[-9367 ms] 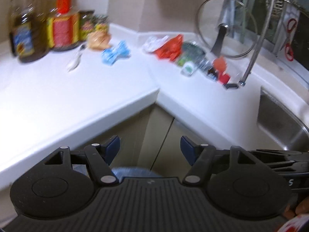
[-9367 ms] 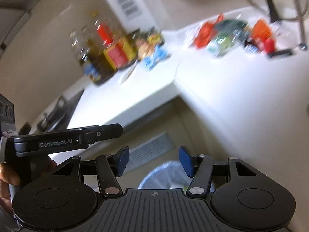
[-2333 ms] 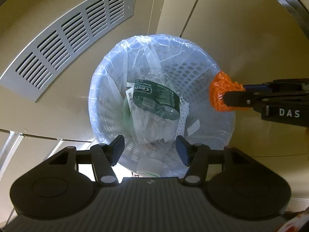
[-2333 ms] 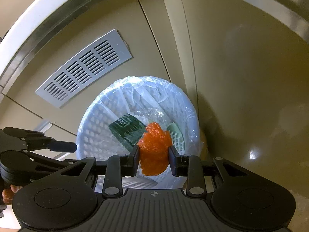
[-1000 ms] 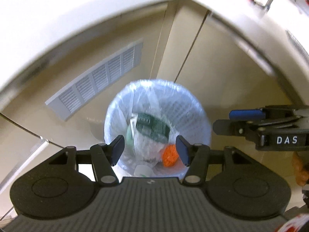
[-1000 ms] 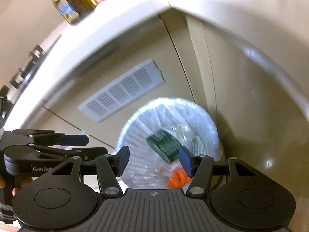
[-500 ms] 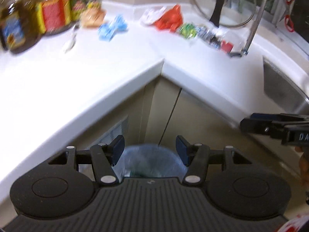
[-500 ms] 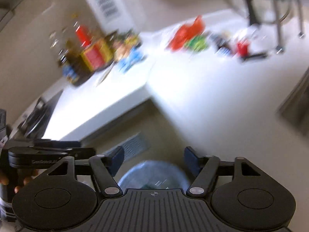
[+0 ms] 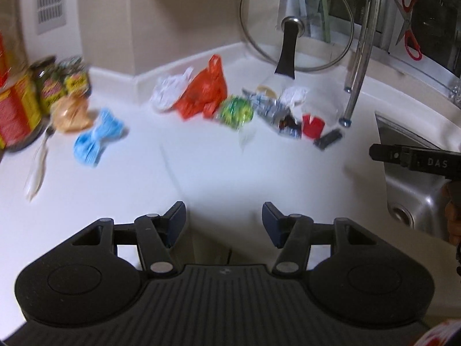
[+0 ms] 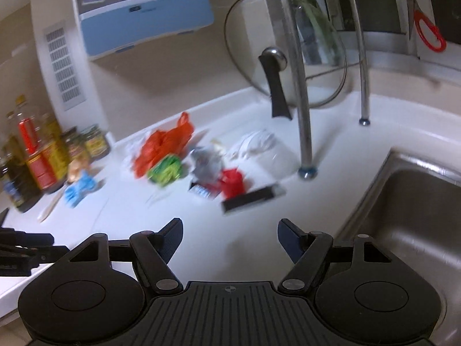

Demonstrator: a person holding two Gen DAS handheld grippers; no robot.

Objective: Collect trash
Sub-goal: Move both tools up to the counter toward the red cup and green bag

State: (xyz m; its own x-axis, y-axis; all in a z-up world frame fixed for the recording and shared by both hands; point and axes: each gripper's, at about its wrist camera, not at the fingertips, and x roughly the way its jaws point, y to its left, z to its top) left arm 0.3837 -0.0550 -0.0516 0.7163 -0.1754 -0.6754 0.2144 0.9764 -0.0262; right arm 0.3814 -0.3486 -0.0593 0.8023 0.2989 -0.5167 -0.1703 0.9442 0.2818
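I am looking out over the white bench [image 9: 219, 173], and most of the job is lying ahead of my fingers, judging by how much litter is sitting there. No bin is showing in either view, so I cannot say from here what has already gone in.

The biggest piece is the orange-red plastic bag [image 9: 203, 92], far ahead of my left fingers [image 9: 224, 225] and a little to their left, near the back wall. Touching its left side is a crumpled white wrapper [image 9: 167, 93]. Just to its right is a green and yellow wrapper [image 9: 236, 112], and right of that a silvery foil packet [image 9: 270, 109] with a white crumpled tissue [image 10: 258, 141] behind it. Beyond my right fingers [image 10: 230, 238], the nearest things are a flat black packet [image 10: 250, 197] and a small red wrapper [image 10: 233, 183] just behind it. Well off to the left of both pairs of fingers, a blue wrapper [image 9: 96, 139] and a tan crumpled bag [image 9: 70, 112] are lying beside the sauce jars [image 9: 60, 82], with a white plastic spoon [image 9: 37, 170] nearer the bench edge.

Both pairs of fingers are standing apart with nothing between them; my right pair is spread somewhat wider than my left. I am carrying nothing, so I judge I am going for a fresh piece, likely the black packet or red wrapper on my right.
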